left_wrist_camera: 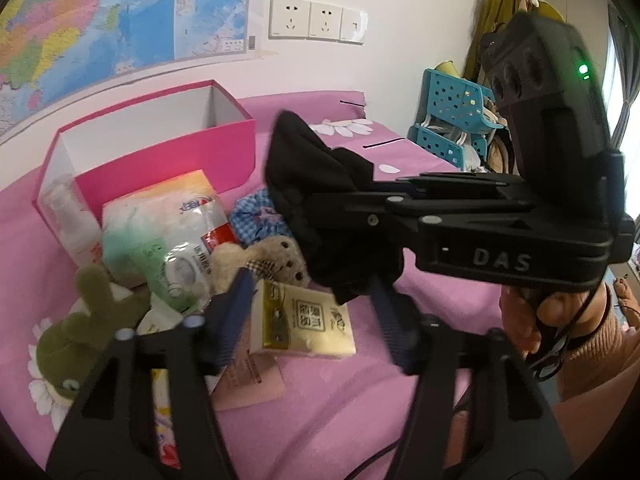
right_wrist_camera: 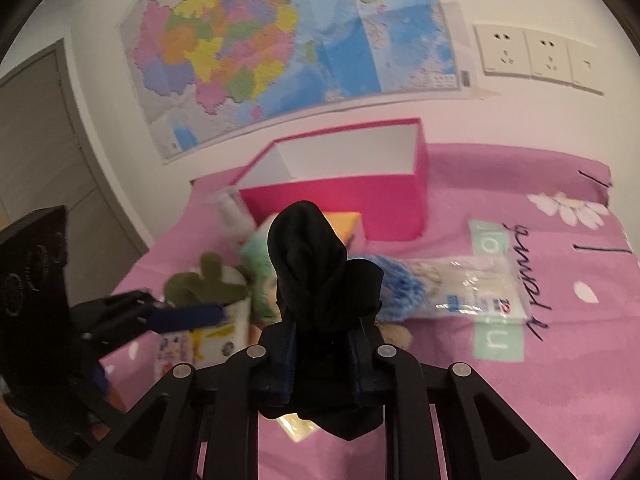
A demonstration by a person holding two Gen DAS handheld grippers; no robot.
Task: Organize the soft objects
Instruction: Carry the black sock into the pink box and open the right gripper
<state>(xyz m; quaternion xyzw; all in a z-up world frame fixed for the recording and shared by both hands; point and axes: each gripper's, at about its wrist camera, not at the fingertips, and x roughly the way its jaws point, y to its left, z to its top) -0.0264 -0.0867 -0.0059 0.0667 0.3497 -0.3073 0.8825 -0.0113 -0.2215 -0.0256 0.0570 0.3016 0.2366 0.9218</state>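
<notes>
My right gripper (right_wrist_camera: 324, 344) is shut on a black cloth (right_wrist_camera: 312, 264) and holds it above the pink bedspread; it also shows in the left wrist view (left_wrist_camera: 316, 184). My left gripper (left_wrist_camera: 312, 312) is open and empty, low over a yellow tissue pack (left_wrist_camera: 308, 320). An open pink box (left_wrist_camera: 160, 140) stands at the back. In front of it lie a small teddy bear (left_wrist_camera: 276, 260), a green plush toy (left_wrist_camera: 88, 312), a blue checked cloth (left_wrist_camera: 256, 220), a wet-wipes pack (left_wrist_camera: 168, 240) and a white bottle (left_wrist_camera: 72, 220).
A clear bag of cotton pads (right_wrist_camera: 468, 284) lies right of the pile. A blue plastic shelf (left_wrist_camera: 456, 120) stands beyond the bed's far corner. A map (right_wrist_camera: 280, 40) and wall sockets (right_wrist_camera: 540, 56) are on the wall behind.
</notes>
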